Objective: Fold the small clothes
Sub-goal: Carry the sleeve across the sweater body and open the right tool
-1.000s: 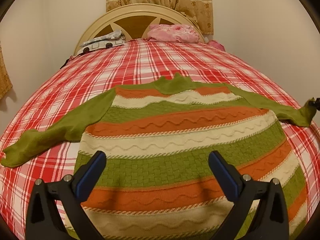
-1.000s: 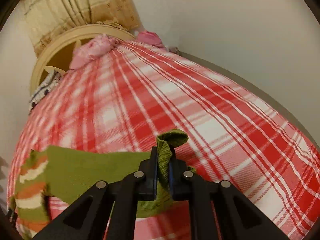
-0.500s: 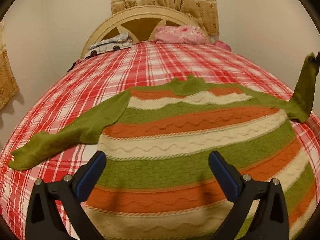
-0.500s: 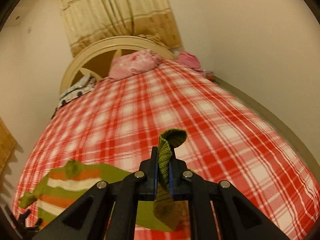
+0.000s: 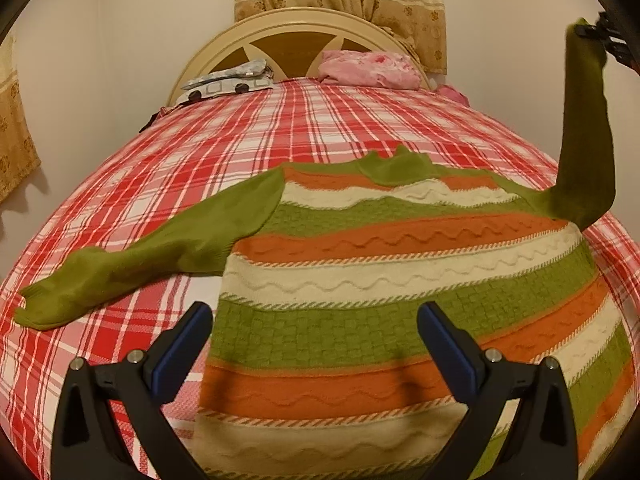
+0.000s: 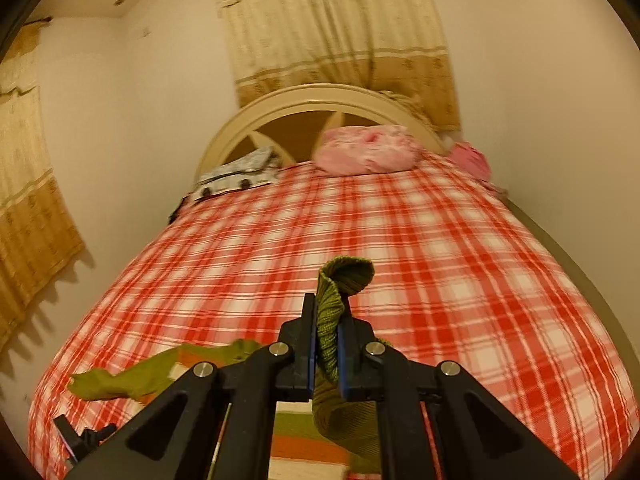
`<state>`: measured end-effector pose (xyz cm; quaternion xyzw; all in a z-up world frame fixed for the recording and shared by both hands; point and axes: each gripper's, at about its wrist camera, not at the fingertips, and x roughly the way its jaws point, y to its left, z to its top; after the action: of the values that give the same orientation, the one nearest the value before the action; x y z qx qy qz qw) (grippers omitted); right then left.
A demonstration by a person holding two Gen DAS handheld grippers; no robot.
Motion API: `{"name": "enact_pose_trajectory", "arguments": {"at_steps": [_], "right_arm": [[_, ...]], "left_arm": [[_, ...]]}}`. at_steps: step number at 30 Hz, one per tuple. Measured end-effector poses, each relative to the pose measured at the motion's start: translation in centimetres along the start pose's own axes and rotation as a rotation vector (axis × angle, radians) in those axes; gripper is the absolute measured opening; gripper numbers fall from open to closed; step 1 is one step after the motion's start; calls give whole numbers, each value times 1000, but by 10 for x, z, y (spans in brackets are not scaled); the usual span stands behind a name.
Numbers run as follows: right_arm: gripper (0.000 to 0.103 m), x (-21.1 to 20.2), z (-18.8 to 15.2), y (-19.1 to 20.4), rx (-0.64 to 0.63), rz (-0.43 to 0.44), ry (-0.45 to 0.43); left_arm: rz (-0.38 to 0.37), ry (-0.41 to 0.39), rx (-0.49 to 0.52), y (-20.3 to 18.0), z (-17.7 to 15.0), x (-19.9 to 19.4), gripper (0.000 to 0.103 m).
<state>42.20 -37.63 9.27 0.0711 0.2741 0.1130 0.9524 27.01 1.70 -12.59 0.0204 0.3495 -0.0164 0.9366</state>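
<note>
- Left wrist view: the left gripper (image 5: 314, 324) hovers with its jaws spread wide and nothing between them, above the lower part of the striped sweater (image 5: 400, 276).
- The sweater lies flat on the red plaid bed (image 5: 240, 136), collar toward 12 o'clock.
- One green sleeve (image 5: 144, 264) lies stretched on the cover toward 9 o'clock.
- The other sleeve (image 5: 584, 136) stands lifted off the bed at 2 o'clock, its cuff pinched by the right gripper (image 5: 590, 34) at the frame edge.
- A pink bundle (image 5: 368, 70) and a patterned cloth (image 5: 228, 82) lie against the headboard (image 5: 296, 24) at 12 o'clock.
- Right wrist view: the right gripper (image 6: 326, 344) is clamped tight on the green cuff (image 6: 346, 276), which curls above the pads.
- The sleeve hangs below the jaws toward 6 o'clock; the sweater body shows at 7 o'clock.
</note>
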Motion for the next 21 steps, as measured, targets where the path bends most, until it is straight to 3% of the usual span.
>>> {"name": "enact_pose_trajectory", "arguments": {"at_steps": [11,21], "right_arm": [[8,70,-22,120,-90,159,88],[8,155,-104,205,-124,301,246]], "left_arm": [[-14,3,-60,26,-4,2,103],[18,8,-26,40,-7,-3,103]]}}
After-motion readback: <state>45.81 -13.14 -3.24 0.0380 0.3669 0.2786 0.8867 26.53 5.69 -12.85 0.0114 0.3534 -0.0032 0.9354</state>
